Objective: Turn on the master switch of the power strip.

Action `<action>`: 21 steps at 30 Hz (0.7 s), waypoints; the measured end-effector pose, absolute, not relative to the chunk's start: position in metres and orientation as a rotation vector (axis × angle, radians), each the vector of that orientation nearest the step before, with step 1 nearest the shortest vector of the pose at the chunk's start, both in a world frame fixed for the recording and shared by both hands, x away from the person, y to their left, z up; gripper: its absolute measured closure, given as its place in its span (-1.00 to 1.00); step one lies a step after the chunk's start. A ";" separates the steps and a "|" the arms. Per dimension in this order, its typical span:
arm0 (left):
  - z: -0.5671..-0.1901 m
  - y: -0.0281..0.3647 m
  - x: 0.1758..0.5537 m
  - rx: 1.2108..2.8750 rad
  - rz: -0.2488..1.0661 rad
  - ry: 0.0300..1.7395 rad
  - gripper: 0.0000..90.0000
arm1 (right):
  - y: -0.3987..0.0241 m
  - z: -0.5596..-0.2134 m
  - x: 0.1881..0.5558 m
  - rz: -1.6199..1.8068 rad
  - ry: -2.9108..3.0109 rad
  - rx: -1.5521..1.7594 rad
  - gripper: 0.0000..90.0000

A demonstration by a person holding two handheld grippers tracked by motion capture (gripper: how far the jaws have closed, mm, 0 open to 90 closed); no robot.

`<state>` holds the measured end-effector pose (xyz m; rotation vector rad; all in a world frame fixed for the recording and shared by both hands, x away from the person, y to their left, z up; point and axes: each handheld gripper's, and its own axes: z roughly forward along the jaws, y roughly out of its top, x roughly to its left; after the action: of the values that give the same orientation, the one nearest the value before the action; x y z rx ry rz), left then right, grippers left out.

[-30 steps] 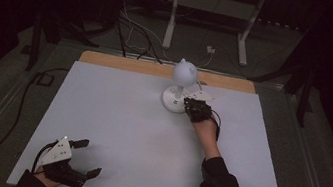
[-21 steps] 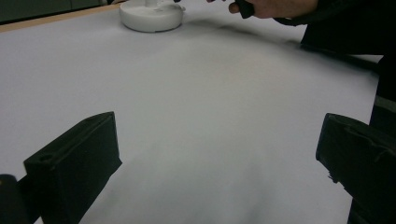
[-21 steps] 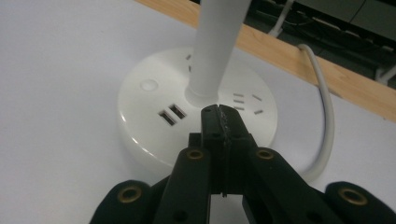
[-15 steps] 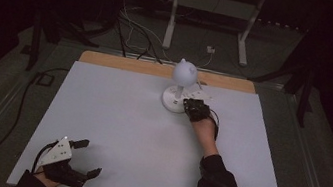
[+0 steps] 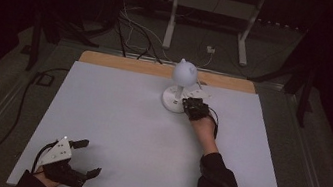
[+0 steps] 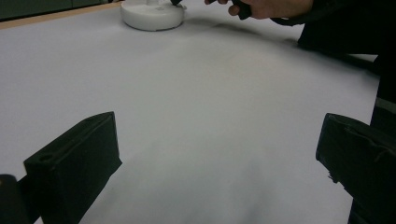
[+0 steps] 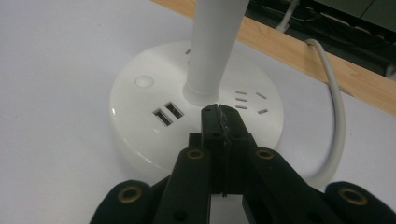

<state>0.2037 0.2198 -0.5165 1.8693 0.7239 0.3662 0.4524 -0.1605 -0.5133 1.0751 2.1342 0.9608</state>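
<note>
Above the lamp base — right gripper, jaws pressed together, empty.

One white desk lamp stands on the surface; its base carries two USB ports and one round button. Two grippers: left gripper, right gripper

The left gripper rests near the tabletop's front-left corner, jaws spread wide. The right gripper, jaws closed, reaches toward the far edge.
</note>
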 end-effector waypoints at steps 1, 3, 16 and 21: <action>-0.516 0.220 0.204 1.869 0.367 0.724 -1.00 | -0.161 -0.514 0.453 0.962 2.139 1.076 1.00; -0.516 0.220 0.204 1.868 0.368 0.725 -1.00 | -0.160 -0.513 0.453 0.943 2.143 1.066 1.00; -0.517 0.220 0.205 1.864 0.355 0.723 -1.00 | -0.156 -0.513 0.455 0.894 2.153 1.075 1.00; -0.517 0.220 0.205 1.868 0.356 0.720 -1.00 | -0.157 -0.515 0.456 0.904 2.155 1.073 1.00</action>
<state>0.2046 0.2197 -0.5173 1.8680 0.7196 0.3558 0.4555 -0.1566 -0.5146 1.0728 2.1548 0.9039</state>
